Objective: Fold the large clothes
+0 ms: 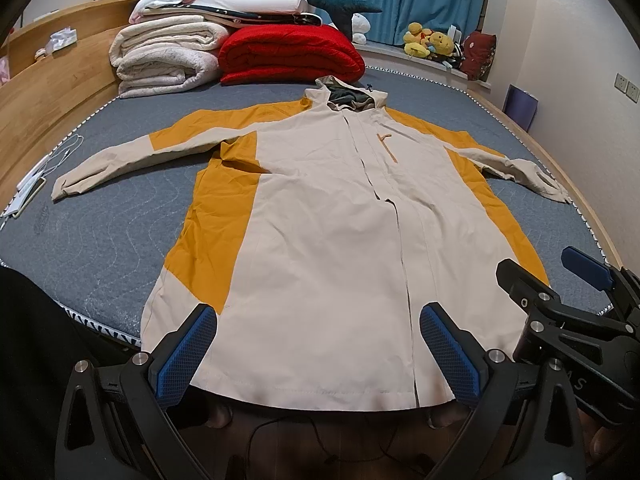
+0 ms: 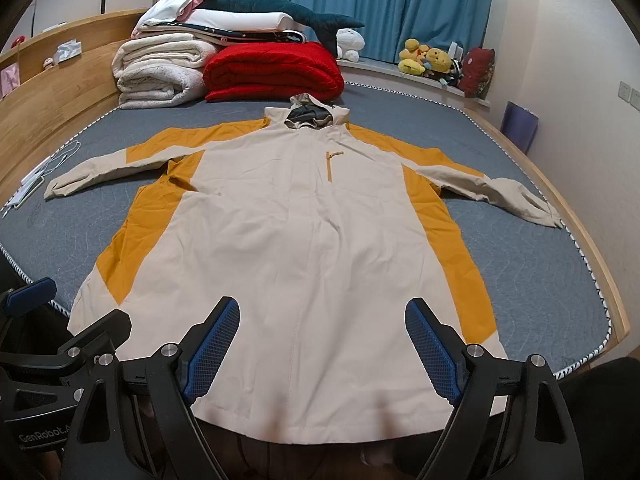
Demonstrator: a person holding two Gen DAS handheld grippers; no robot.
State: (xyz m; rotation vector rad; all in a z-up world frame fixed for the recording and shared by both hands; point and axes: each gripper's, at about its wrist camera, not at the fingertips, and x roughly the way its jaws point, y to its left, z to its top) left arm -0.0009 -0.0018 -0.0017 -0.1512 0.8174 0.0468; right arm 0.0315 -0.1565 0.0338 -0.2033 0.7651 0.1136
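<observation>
Apparently untouched, jacket point(image 1: 320, 240) hem lies beneath both parted jaws.

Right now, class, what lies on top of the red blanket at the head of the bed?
A star-patterned dark quilt overlaps the red blanket's top edge, with white bedding and a plush shark stacked higher. How far the quilt extends behind is hidden.

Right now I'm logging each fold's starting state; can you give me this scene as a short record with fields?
garment: jacket, beige and mustard, spread flat, front up
sleeves: both stretched outward
hood: toward the far end
surface: bed
left tongs: open, near the hem, holding nothing
right tongs: open, near the hem, holding nothing
behind: folded blankets
folding: not begun
</observation>
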